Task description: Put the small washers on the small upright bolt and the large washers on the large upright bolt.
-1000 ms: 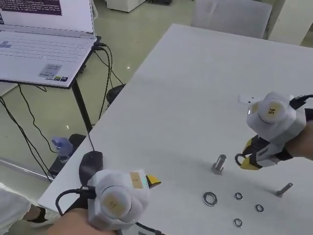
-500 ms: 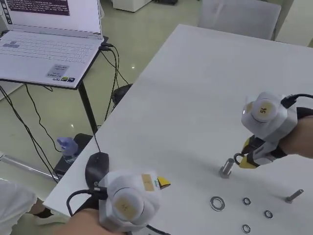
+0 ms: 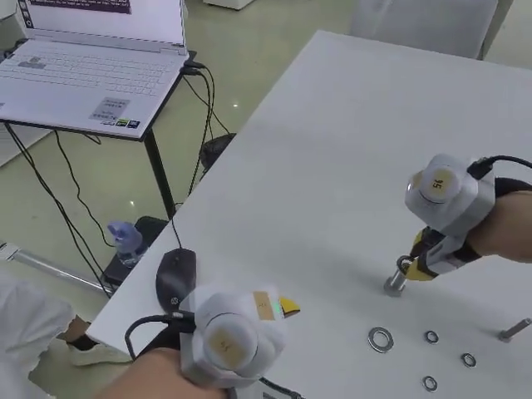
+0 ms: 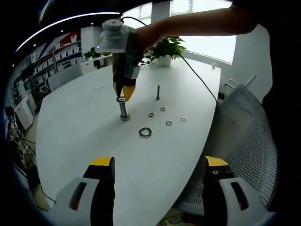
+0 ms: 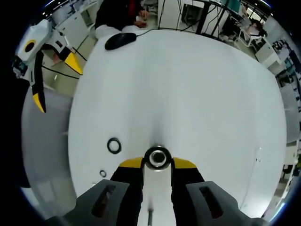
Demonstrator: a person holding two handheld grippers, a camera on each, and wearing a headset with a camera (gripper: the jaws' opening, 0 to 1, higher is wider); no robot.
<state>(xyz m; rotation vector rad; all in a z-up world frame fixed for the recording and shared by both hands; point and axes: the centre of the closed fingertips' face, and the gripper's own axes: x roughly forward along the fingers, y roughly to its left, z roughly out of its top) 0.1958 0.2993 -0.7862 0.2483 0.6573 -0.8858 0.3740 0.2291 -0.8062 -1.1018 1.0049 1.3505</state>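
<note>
My right gripper is shut on a large washer and holds it right at the top of the large upright bolt. In the left gripper view that washer sits level with the tip of the large bolt, under the right gripper. A second large washer lies flat in front of the bolt. Several small washers lie to its right, near the small upright bolt. At the table's near edge my left gripper hangs open, holding nothing.
A black mouse lies at the table's left corner. A laptop stands on a side stand to the left, with cables and a bottle on the floor. A mesh chair stands by the table.
My right gripper has carried the large washer left, from beside the large bolt to over its top. The head camera has shifted. The left gripper has stayed open at the near edge.
</note>
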